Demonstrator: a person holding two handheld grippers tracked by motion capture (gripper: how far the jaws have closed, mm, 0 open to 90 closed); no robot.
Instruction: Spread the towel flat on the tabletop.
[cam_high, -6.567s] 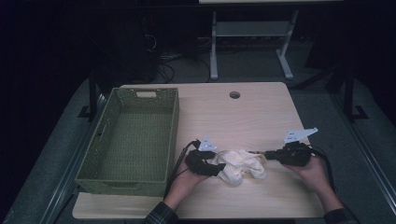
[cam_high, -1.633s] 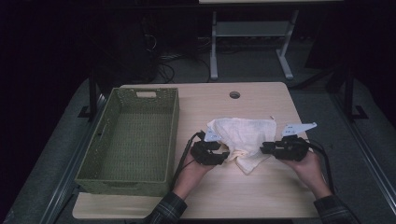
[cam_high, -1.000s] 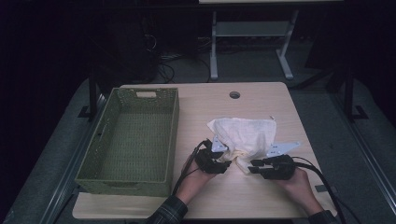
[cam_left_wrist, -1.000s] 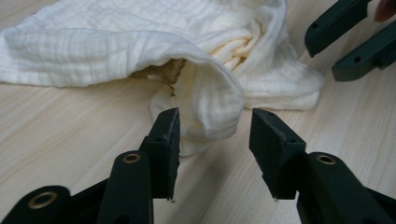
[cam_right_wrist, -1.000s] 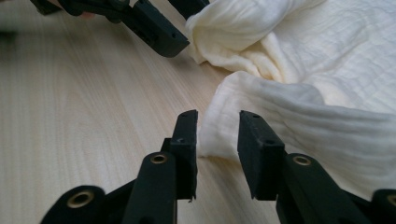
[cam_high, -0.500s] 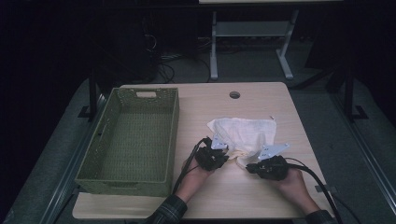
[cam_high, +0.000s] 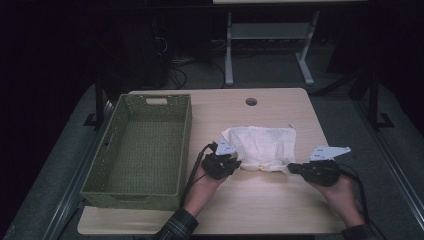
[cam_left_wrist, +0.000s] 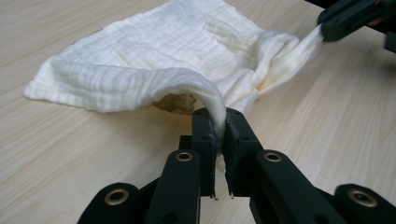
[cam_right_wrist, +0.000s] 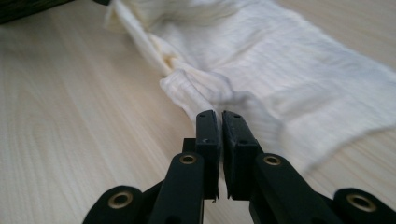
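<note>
A cream cloth lies spread on the wooden table, its near edge bunched and stretched between my two grippers. My left gripper is at the cloth's near left corner. Its jaws have just been closing and are shut on a fold of the cloth, as the left gripper view shows. My right gripper is at the near right corner, shut on a twisted end of the cloth in the right gripper view. Both pinched ends are lifted a little off the table.
A green woven basket stands on the left half of the table, close beside my left hand. A round cable hole sits near the table's far edge. A white desk frame stands on the floor beyond.
Both grippers have shut on the cloth's near edge. My right gripper has moved right, drawing that edge out between the two. My left gripper has risen slightly.
</note>
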